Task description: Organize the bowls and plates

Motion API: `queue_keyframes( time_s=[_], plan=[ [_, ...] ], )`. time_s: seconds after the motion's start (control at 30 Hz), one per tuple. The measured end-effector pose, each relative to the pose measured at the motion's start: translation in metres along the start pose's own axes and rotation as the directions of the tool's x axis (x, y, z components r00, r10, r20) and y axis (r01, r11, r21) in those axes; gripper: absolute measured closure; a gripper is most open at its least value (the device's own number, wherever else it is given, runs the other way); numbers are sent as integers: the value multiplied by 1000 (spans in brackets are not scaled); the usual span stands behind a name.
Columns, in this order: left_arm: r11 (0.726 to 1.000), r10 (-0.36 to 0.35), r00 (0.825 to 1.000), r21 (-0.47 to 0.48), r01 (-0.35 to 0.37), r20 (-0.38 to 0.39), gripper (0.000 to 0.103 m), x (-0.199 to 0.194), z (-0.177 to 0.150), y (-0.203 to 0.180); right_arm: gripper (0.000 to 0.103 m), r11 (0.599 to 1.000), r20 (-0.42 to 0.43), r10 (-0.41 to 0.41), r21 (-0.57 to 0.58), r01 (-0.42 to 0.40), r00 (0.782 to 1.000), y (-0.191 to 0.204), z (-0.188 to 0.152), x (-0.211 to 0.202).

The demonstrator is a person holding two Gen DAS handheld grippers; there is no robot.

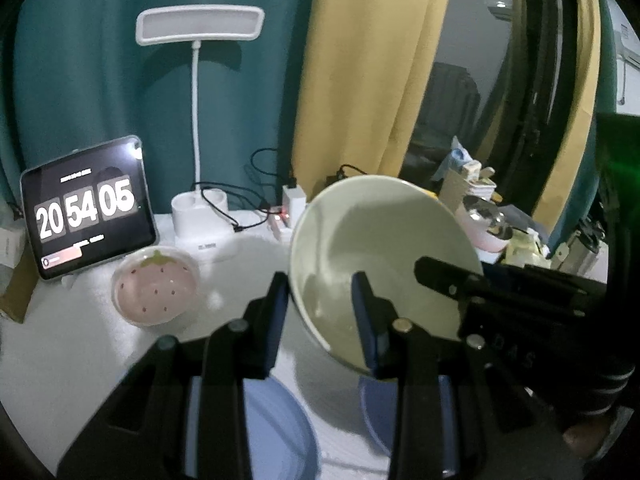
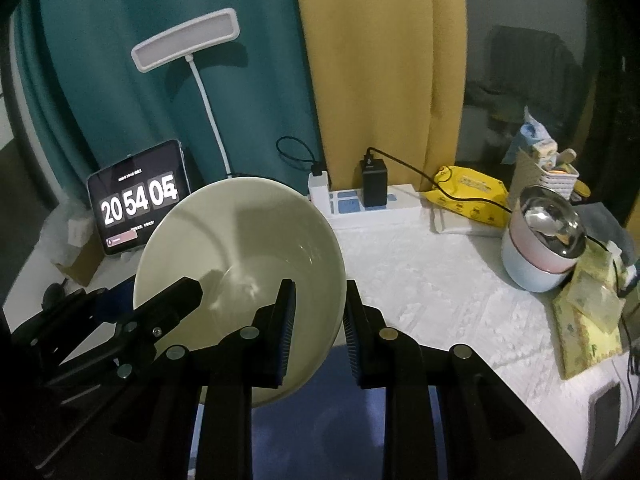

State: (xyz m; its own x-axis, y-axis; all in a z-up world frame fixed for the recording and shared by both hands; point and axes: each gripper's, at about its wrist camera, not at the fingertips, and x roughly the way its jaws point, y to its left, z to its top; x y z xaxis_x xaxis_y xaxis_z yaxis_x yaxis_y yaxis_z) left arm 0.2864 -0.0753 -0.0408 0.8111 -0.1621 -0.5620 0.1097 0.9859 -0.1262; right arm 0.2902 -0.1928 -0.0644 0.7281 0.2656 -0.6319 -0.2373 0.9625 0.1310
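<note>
A large cream bowl (image 1: 384,240) hangs tilted above the white table, held from both sides. My left gripper (image 1: 322,304) is shut on the bowl's left rim, one finger outside the wall and one inside. My right gripper (image 2: 320,312) is shut on the opposite rim of the cream bowl (image 2: 248,232) in the same way. Each view shows the other gripper's black finger on the far rim. Blue plates (image 1: 280,420) lie on the table below the bowl, partly hidden by the fingers; the blue plate (image 2: 340,420) also shows under my right gripper. A pink strawberry-pattern bowl (image 1: 156,284) sits to the left.
At the back stand a tablet clock (image 1: 88,208), a white desk lamp (image 1: 200,216) and a power strip with chargers (image 2: 368,200). To the right are a yellow wipes pack (image 2: 468,192), a pink and white pot with a spoon (image 2: 540,240) and yellow packets (image 2: 588,312).
</note>
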Motion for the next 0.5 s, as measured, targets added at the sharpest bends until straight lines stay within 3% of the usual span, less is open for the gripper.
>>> queue_keyframes(
  time_s=[0.5],
  plan=[
    [998, -21, 1000, 55, 22, -14, 70, -20, -18, -42, 78, 998, 15, -22, 54, 21, 1000, -26, -30, -40]
  ],
)
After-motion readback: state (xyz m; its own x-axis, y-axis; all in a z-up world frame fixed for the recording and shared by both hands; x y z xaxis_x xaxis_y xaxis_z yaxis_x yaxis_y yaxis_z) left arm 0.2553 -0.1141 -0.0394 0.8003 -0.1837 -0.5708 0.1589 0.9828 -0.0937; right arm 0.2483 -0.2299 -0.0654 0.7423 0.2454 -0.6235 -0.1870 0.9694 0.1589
